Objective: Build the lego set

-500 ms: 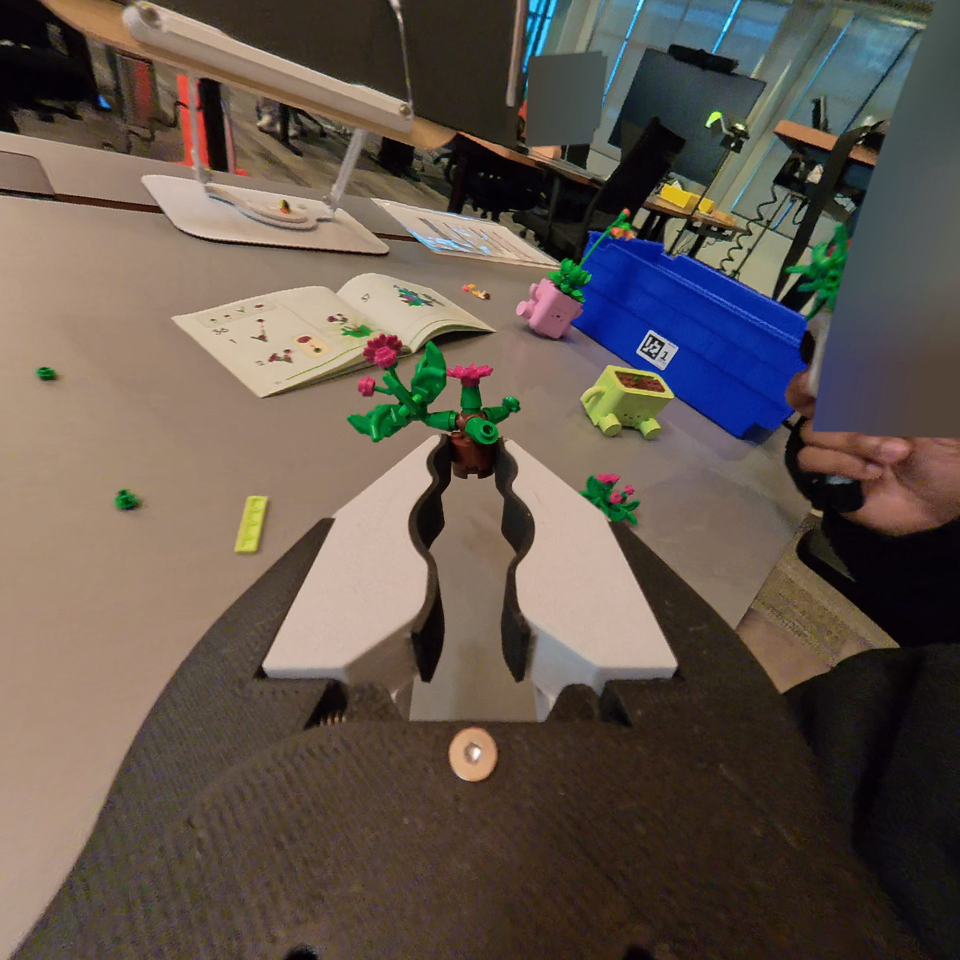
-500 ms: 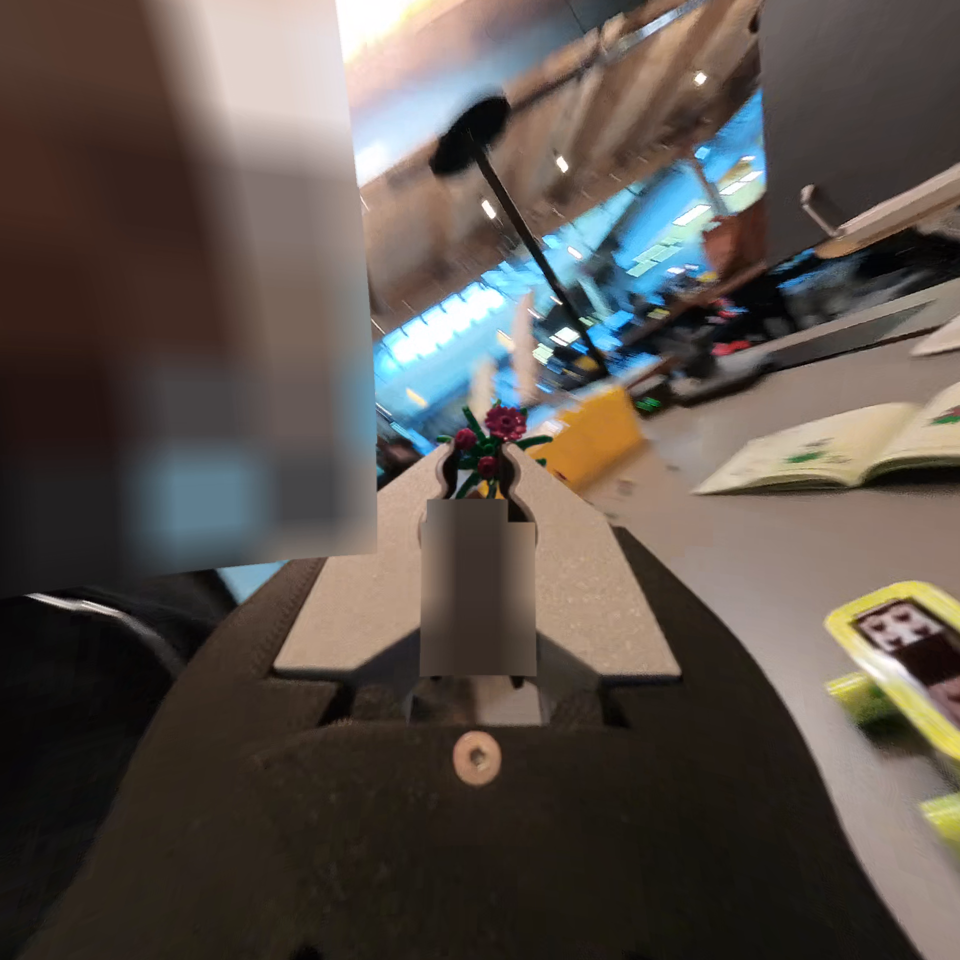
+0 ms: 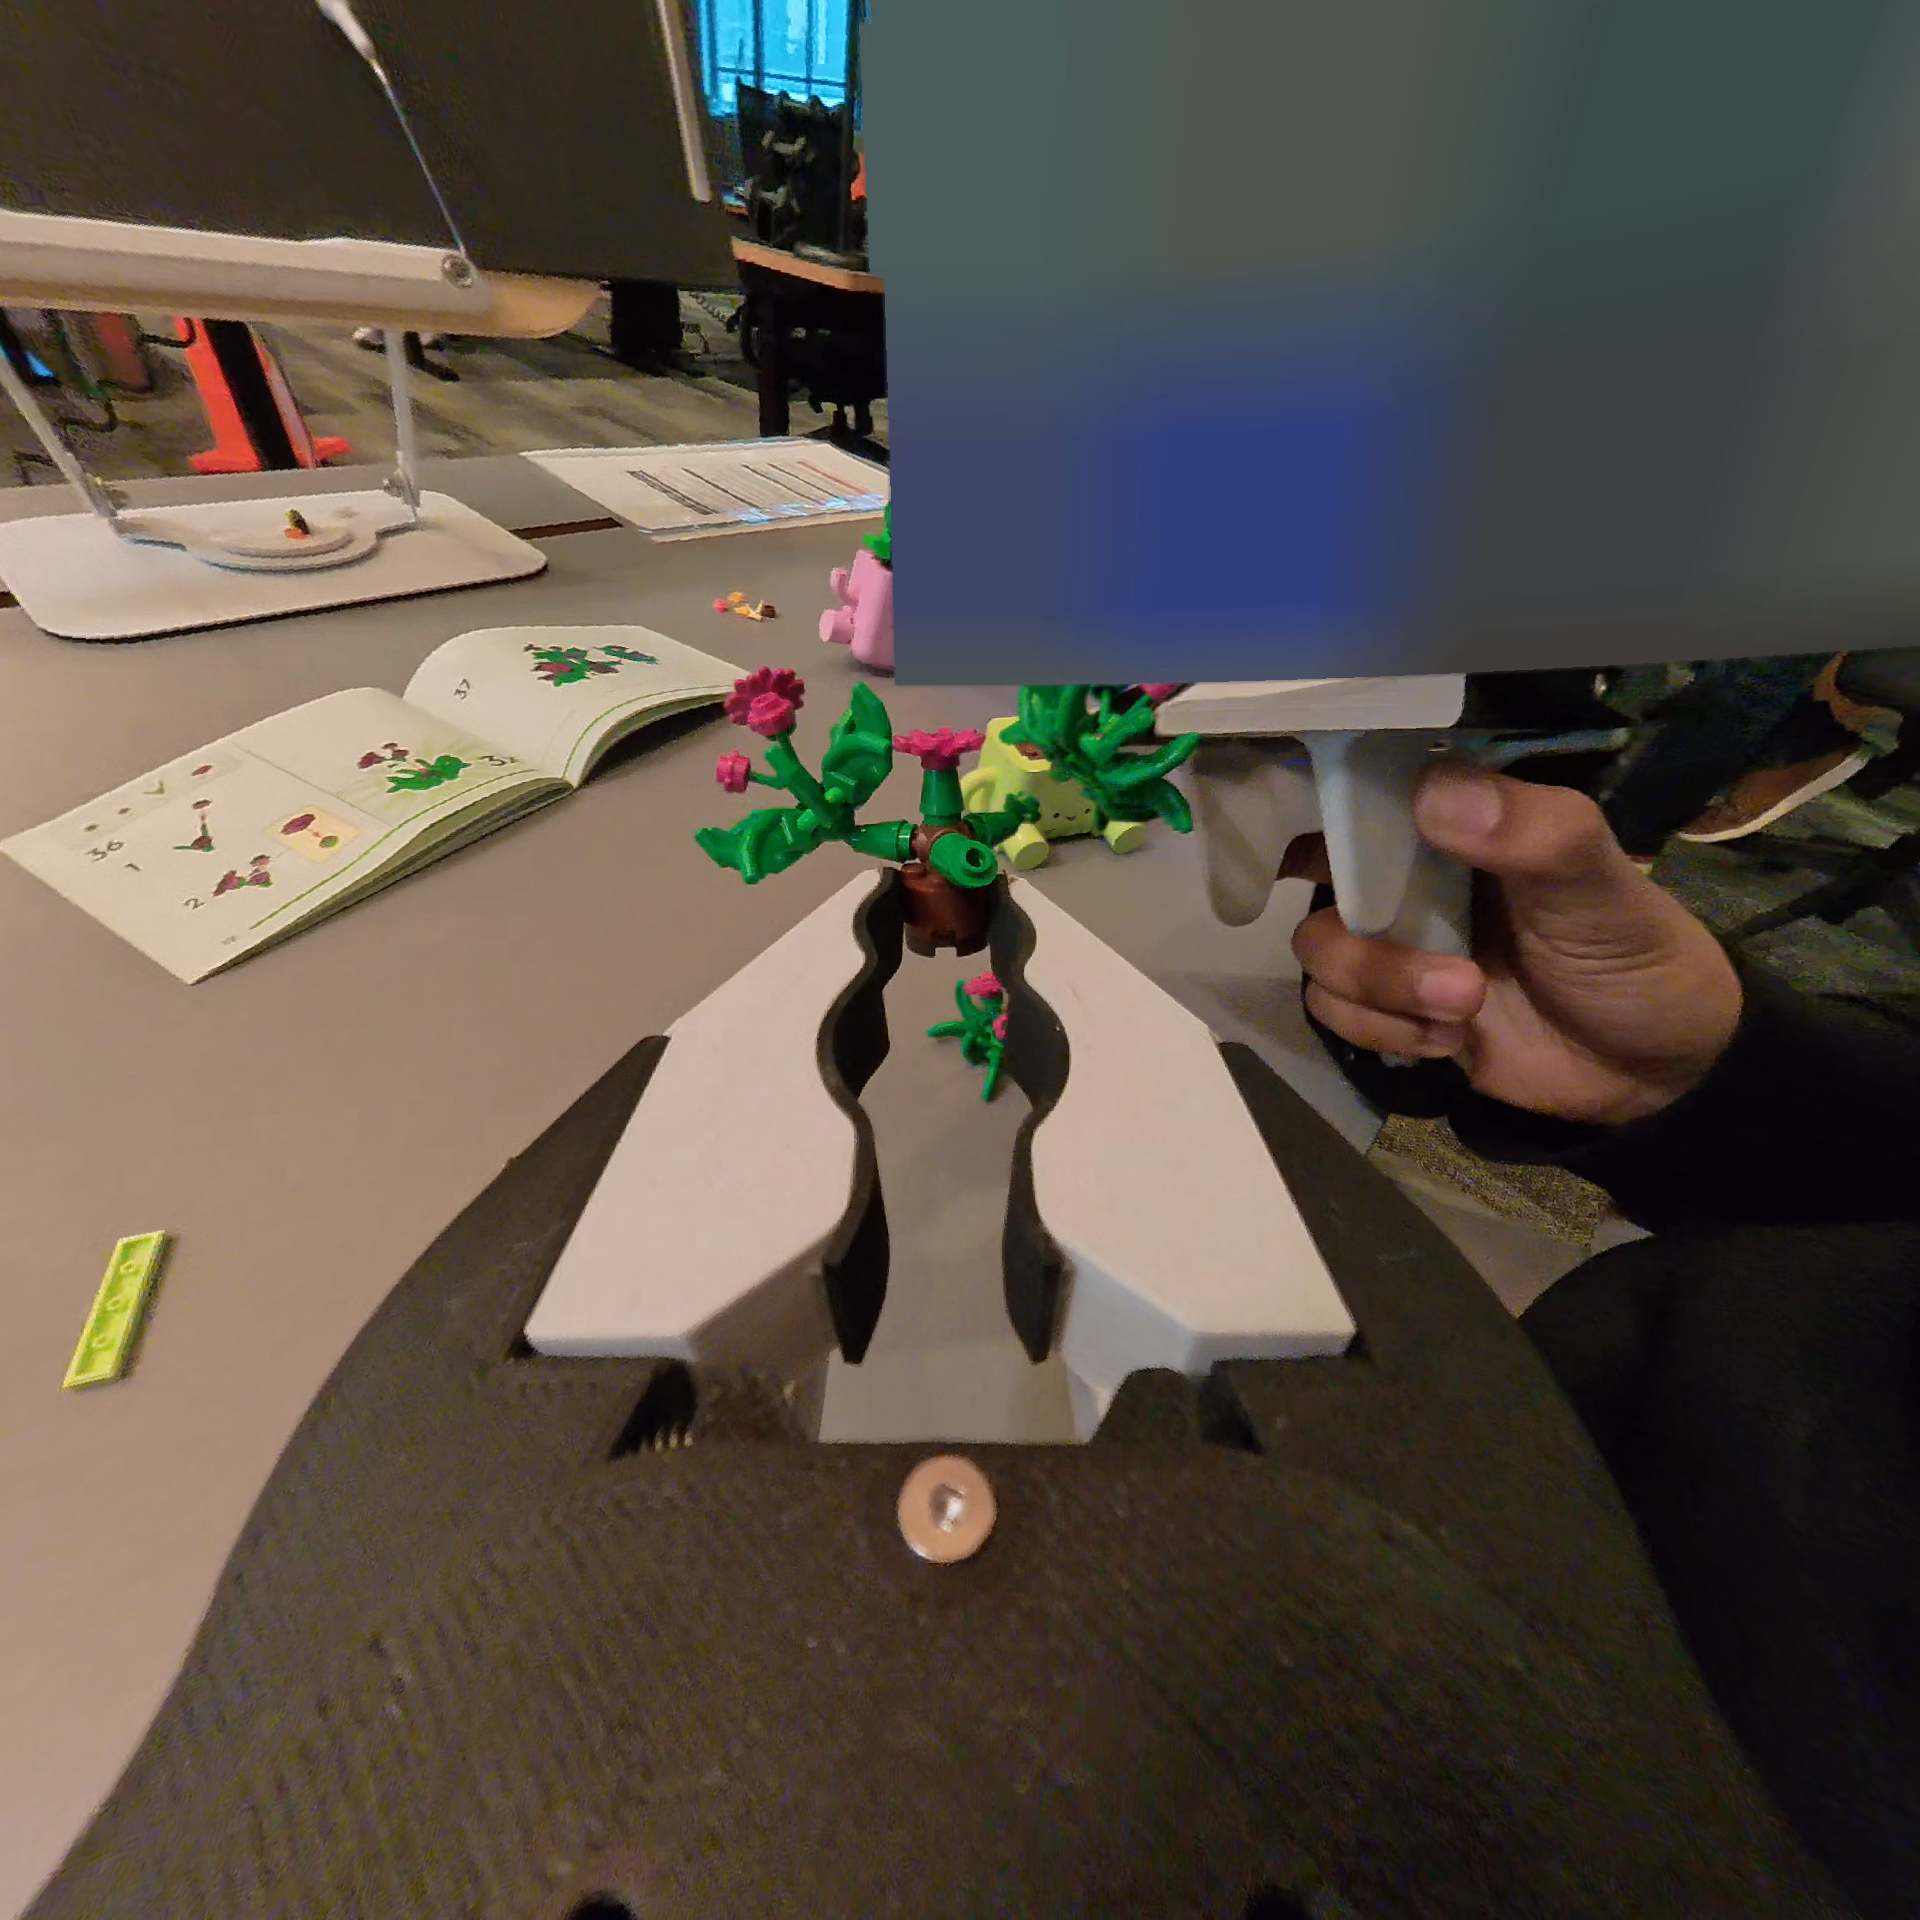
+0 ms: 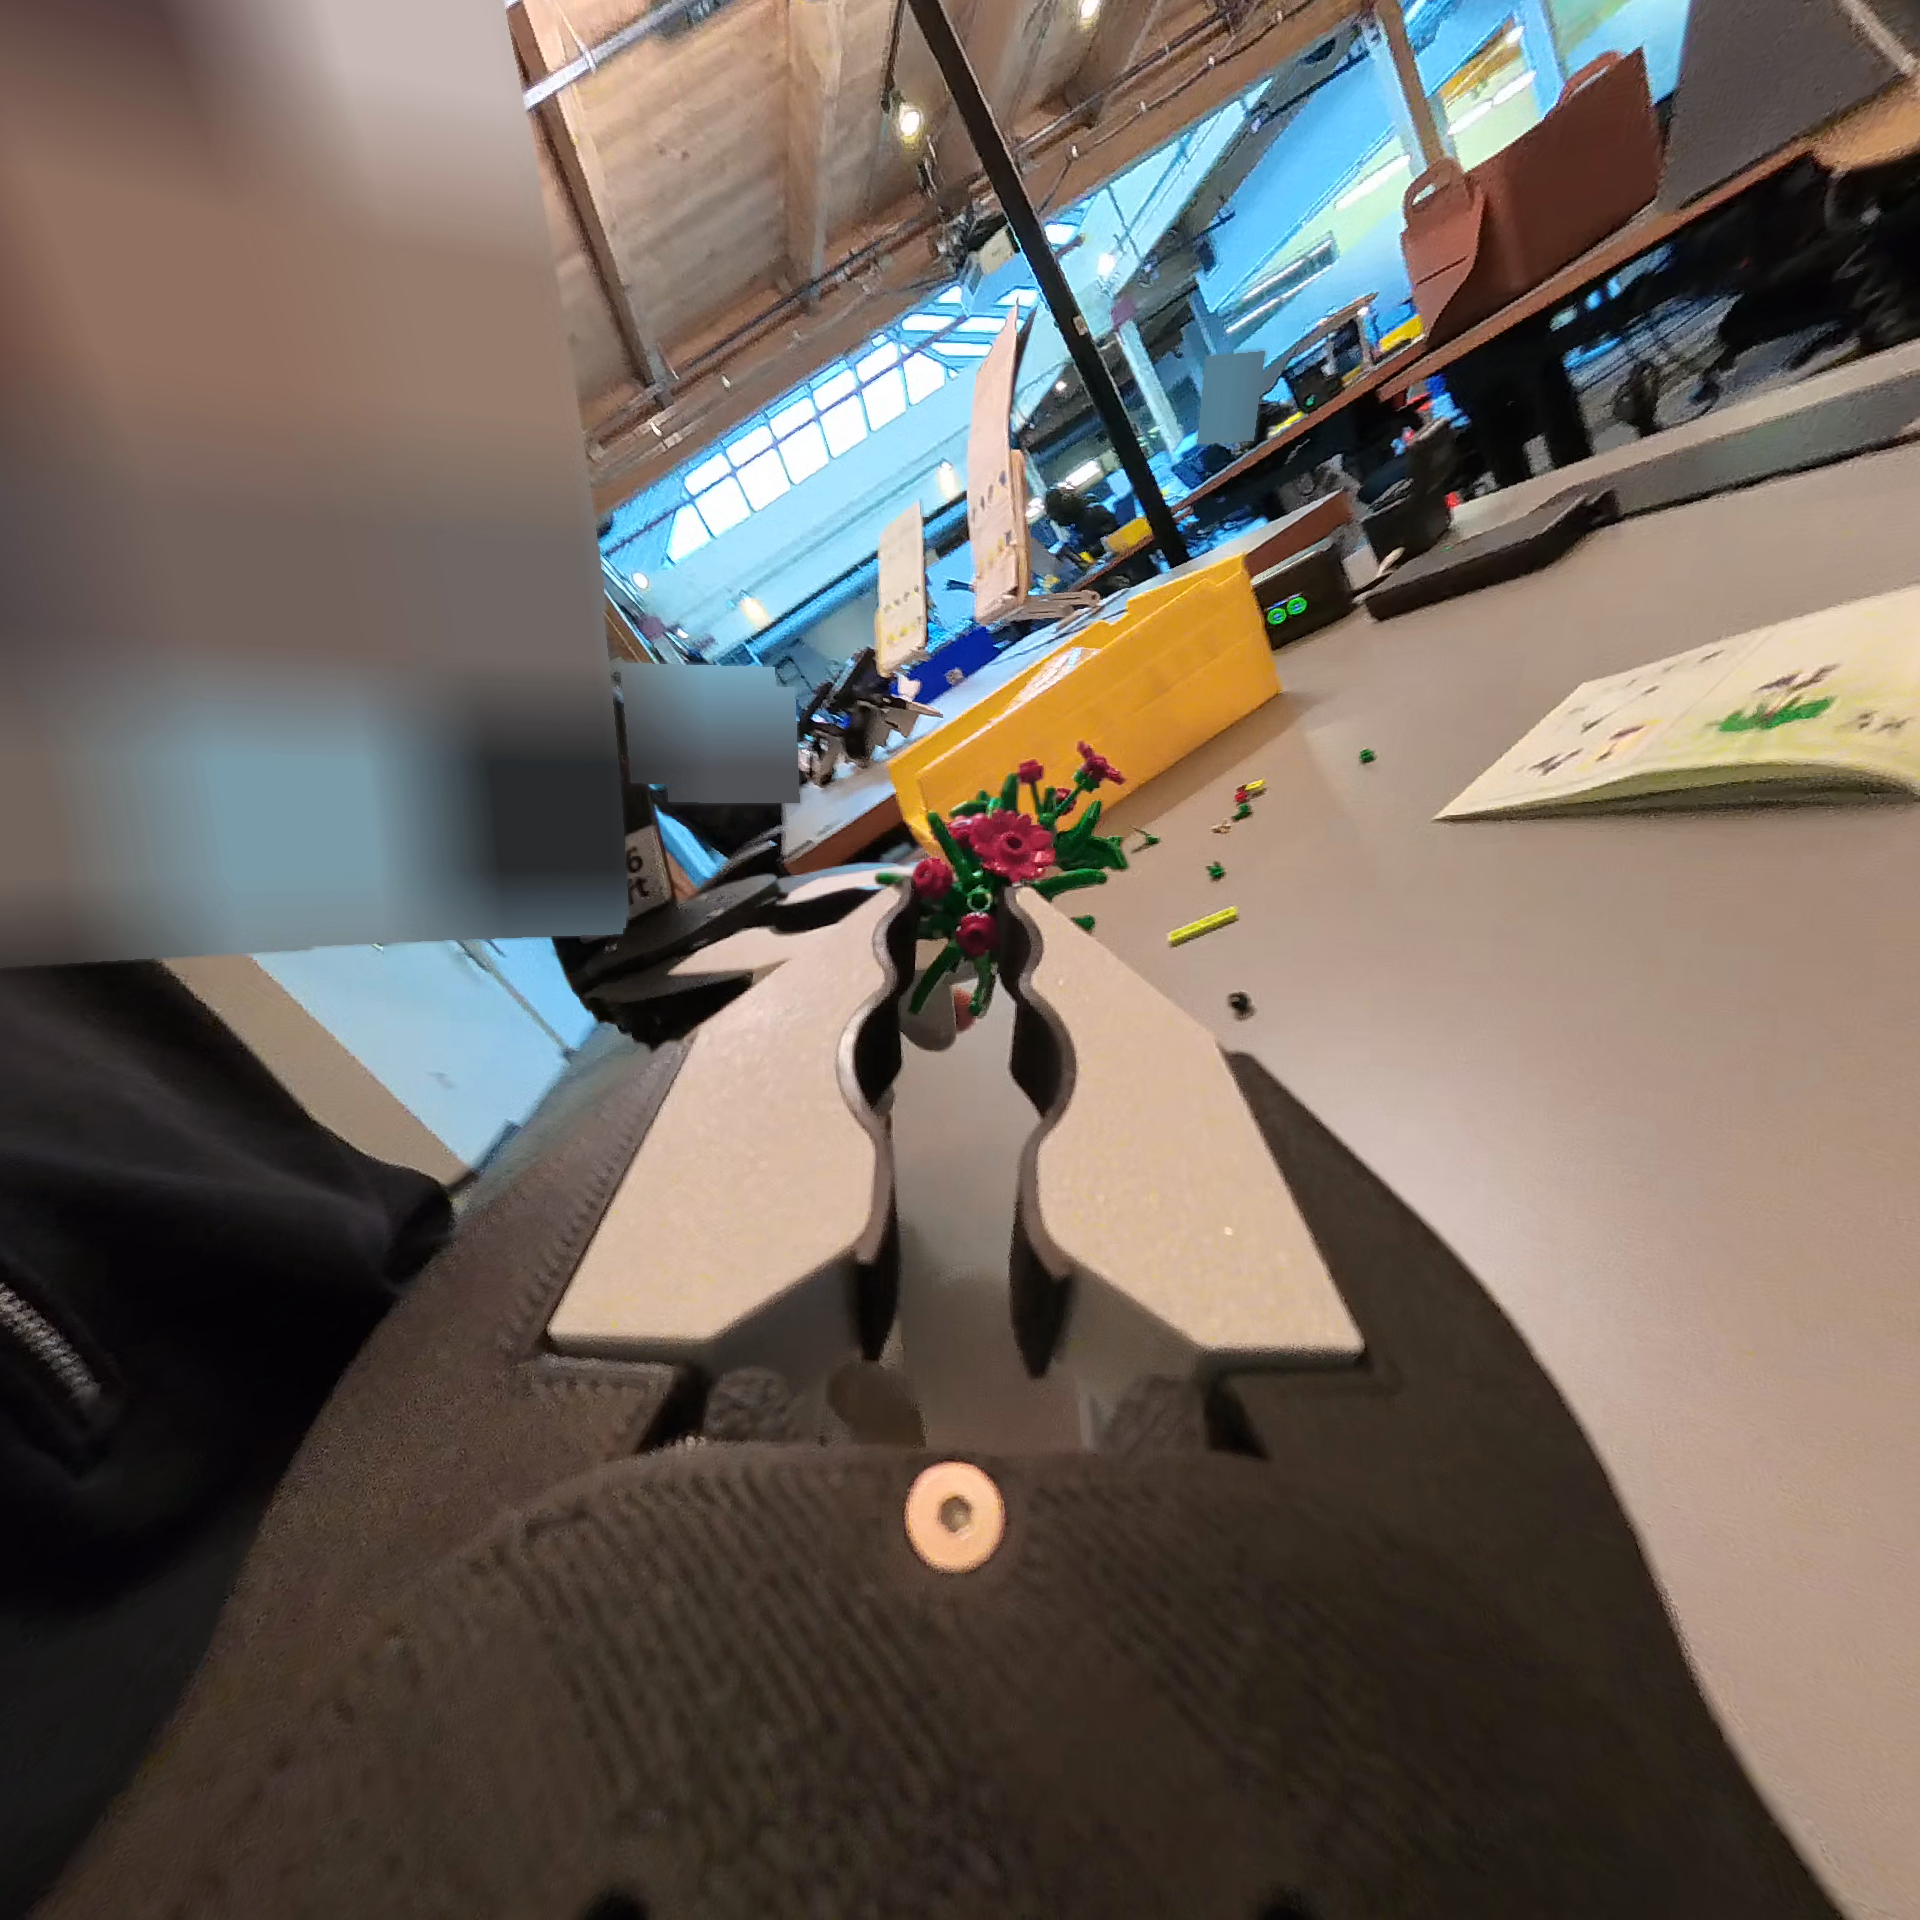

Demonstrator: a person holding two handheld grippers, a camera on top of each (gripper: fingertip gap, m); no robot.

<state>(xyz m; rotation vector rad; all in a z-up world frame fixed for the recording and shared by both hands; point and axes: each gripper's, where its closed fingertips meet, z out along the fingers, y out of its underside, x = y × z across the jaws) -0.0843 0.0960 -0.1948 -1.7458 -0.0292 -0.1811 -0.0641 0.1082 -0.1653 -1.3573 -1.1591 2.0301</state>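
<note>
My left gripper [image 3: 943,896] is shut on the brown base of a lego plant [image 3: 831,800] with green leaves and pink flowers, held above the grey table [image 3: 416,1091]. My right gripper [image 4: 961,914] is shut on a green sprig with dark pink flowers [image 4: 1003,847]. In the left wrist view, a hand holds the right gripper [image 3: 1340,790] just right of the plant, and its sprig [image 3: 1101,758] is close to the plant's right side. A lime green pot [image 3: 1013,790] stands behind them. Another small sprig [image 3: 977,1023] lies on the table.
An open instruction booklet [image 3: 364,769] lies to the left, a lime plate [image 3: 114,1309] nearer. A pink pot [image 3: 868,613] and a white stand base [image 3: 260,561] are farther back. A yellow bin [image 4: 1101,696] and small loose pieces [image 4: 1247,795] show in the right wrist view. The grippers' ends are close to 4 cm from one another. It is some 20 cm from my left tips to the lime plate [image 3: 114,1309]. Seen from the right wrist view [image 4: 1198,928] as well.
The right gripper has come down and in with its sprig, from the far right to right beside the left gripper's plant. The left gripper still holds the plant, now lower.
</note>
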